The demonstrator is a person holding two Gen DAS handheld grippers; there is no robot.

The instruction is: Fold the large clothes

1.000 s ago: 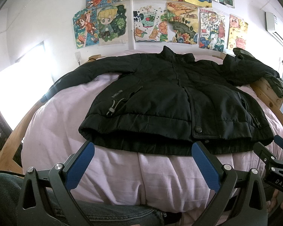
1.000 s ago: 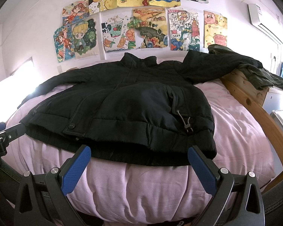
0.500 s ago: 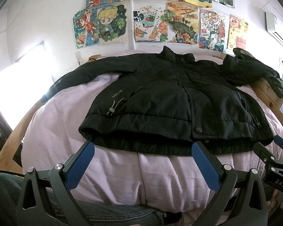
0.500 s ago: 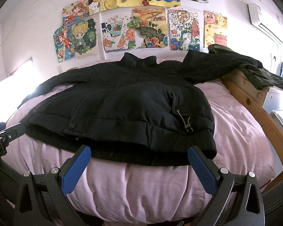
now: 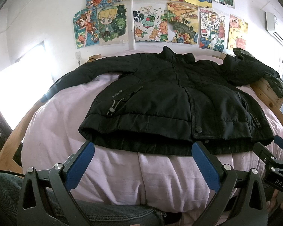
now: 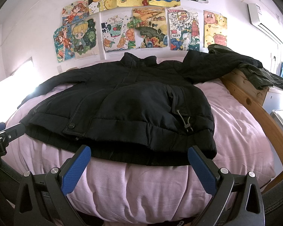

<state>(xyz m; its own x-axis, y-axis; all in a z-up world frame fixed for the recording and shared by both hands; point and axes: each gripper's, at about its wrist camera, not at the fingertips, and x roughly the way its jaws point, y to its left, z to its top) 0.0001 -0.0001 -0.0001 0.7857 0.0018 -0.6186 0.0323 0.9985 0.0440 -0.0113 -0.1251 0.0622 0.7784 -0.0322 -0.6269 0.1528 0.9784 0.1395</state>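
A black padded jacket (image 5: 171, 101) (image 6: 122, 105) lies flat, front up, on a bed with a pale pink cover (image 5: 52, 124) (image 6: 241, 128). Its collar points to the far wall and both sleeves are spread out sideways. My left gripper (image 5: 143, 148) is open, hovering just short of the hem's left half with nothing between its blue pads. My right gripper (image 6: 139, 153) is open too, just short of the hem's right half. Each gripper shows at the edge of the other's view.
The wooden bed frame (image 6: 251, 98) runs along the right side, with a dark green garment (image 6: 262, 75) draped over it. Drawings (image 5: 156, 24) cover the far wall. A bright window (image 5: 18, 86) is at the left. A person's jeans-clad leg (image 5: 103, 212) is below the left gripper.
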